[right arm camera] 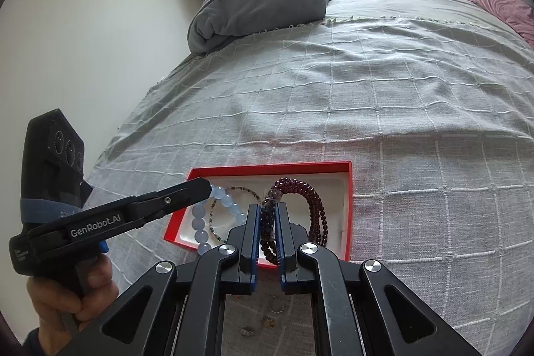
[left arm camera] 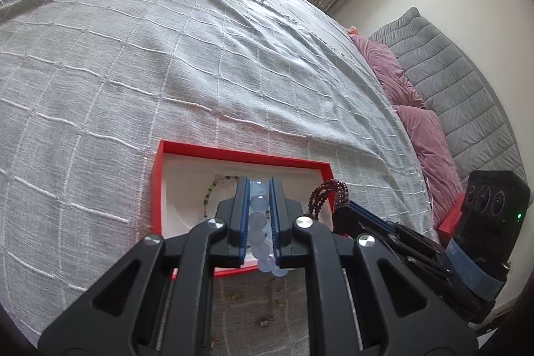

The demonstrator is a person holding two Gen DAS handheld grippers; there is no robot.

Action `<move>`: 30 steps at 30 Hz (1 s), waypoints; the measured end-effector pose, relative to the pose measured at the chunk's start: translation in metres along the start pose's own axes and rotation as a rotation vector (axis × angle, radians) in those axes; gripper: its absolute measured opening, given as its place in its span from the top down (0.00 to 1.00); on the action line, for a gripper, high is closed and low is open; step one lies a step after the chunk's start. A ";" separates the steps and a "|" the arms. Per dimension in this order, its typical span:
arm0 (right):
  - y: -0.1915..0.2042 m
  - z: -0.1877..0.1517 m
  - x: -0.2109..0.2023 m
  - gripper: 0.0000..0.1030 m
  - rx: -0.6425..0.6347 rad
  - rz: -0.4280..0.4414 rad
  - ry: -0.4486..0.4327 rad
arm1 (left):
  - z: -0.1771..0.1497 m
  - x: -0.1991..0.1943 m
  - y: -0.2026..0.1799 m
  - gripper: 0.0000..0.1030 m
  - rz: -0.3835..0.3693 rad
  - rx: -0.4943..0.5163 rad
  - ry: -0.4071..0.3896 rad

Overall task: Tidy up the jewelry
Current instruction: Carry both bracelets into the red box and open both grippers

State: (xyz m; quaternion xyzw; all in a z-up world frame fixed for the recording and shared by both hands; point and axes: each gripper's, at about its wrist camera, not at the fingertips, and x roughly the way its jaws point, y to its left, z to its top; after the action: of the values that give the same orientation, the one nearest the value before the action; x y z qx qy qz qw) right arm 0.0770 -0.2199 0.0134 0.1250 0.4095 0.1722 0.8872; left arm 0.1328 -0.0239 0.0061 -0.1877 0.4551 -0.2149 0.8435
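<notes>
Both grippers sit closest to view, each clamped on a bracelet over the red tray. Left gripper (left arm camera: 259, 189) has its jaws nearly together, pinching the pale blue bead bracelet (right arm camera: 213, 209), which hangs partly inside the tray and partly over its near rim. Right gripper (right arm camera: 267, 209) is pressed tight on the dark red bead bracelet (right arm camera: 308, 199), multi-strand, loops draping down into the tray's right half.

Step in hand, as I judge it: lower both bracelets into the tray and let go. To do it well, bring the blue one further in past the near edge so no beads trail over the rim when the jaws part. Ease the dark red strands down until they lie slack on the liner, then open; releasing high would let them bunch or tangle. Keep the two grippers apart, they are working close side by side.

Containers, largest first: grey checked bedspread (right arm camera: 367, 95) carries everything. Red tray (right arm camera: 349, 189), shallow, white lined, lies flat on it near the bed's edge. Inside: the two held bracelets, plus a thin small-bead bracelet (left arm camera: 208, 194) of mixed colours lying loose on the liner, just beside the blue beads. A few tiny bits lie on the bedspread outside the tray's near edge, too small to identify.
</notes>
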 end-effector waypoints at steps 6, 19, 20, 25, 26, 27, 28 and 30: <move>0.009 0.003 0.015 0.92 -0.029 -0.007 0.033 | 0.009 0.003 -0.007 0.87 0.067 0.060 -0.004; 0.002 0.009 0.017 0.89 -0.004 0.016 0.041 | -0.007 -0.004 -0.006 0.87 0.246 0.198 -0.065; 0.001 0.010 0.015 0.89 -0.004 0.012 0.036 | -0.009 -0.004 -0.010 0.87 0.271 0.219 -0.060; 0.005 0.006 0.004 0.86 -0.023 -0.018 0.008 | -0.019 -0.020 -0.008 0.85 0.342 0.230 -0.091; 0.006 0.006 0.001 0.82 -0.018 -0.011 0.005 | -0.020 -0.023 -0.006 0.85 0.358 0.219 -0.094; 0.007 0.005 -0.002 0.80 -0.015 -0.006 0.001 | -0.022 -0.026 -0.003 0.84 0.377 0.209 -0.100; 0.008 0.004 -0.004 0.80 -0.017 -0.003 -0.003 | -0.024 -0.029 -0.002 0.83 0.397 0.202 -0.112; 0.013 0.000 -0.009 0.78 -0.028 -0.003 -0.008 | -0.030 -0.034 0.000 0.77 0.434 0.193 -0.125</move>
State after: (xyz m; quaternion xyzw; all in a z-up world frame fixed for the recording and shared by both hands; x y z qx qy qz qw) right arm 0.0689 -0.2122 0.0242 0.1125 0.4038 0.1761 0.8907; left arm 0.0906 -0.0094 0.0145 -0.0171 0.4090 -0.0589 0.9105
